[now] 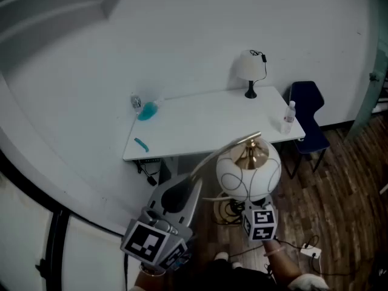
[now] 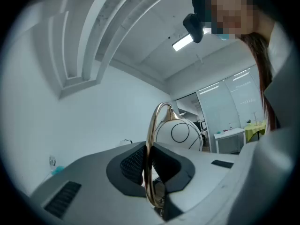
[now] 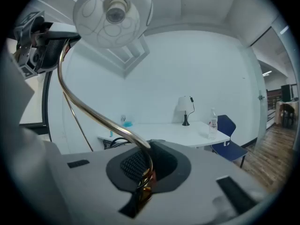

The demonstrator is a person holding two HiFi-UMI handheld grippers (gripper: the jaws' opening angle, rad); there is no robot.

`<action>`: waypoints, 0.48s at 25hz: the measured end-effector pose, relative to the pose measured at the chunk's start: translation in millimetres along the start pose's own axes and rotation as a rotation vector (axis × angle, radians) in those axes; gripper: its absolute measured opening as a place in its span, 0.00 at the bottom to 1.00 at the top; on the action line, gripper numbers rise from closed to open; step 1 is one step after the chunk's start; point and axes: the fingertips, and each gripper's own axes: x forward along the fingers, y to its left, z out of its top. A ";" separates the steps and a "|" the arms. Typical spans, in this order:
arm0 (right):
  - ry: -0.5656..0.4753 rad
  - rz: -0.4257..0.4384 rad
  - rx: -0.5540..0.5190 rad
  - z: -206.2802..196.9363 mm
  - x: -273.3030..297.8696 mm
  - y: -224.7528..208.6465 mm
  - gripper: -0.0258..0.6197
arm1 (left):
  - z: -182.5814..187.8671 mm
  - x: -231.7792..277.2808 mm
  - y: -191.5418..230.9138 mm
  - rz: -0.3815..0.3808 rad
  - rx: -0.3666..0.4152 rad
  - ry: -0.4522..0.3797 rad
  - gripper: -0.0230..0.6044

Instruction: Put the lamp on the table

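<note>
I carry the lamp in the air in front of the white table [image 1: 206, 126]. Its white globe shade [image 1: 248, 168] has thin black lines and a gold cap. A curved gold stem [image 3: 93, 112] runs from the shade [image 3: 112, 13] down into my right gripper [image 3: 149, 167], which is shut on it. My left gripper [image 1: 177, 197] is shut on the same gold stem [image 2: 149, 172] further along, with the globe [image 2: 180, 132] beyond its jaws. In the head view the right gripper's jaws are hidden under the globe; only its marker cube [image 1: 260, 223] shows.
On the table stand a small white-shaded lamp [image 1: 250, 68] at the back right, a clear bottle [image 1: 290, 117] by the right edge, and a teal object [image 1: 147, 110] and teal pen [image 1: 141, 144] at the left. A blue chair [image 1: 309, 114] stands right of the table. Cables lie on the wooden floor [image 1: 339, 205].
</note>
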 end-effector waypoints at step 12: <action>0.001 -0.002 -0.002 -1.7 5.3 -0.8 0.05 | -5.1 0.2 2.6 -0.001 -0.001 0.003 0.08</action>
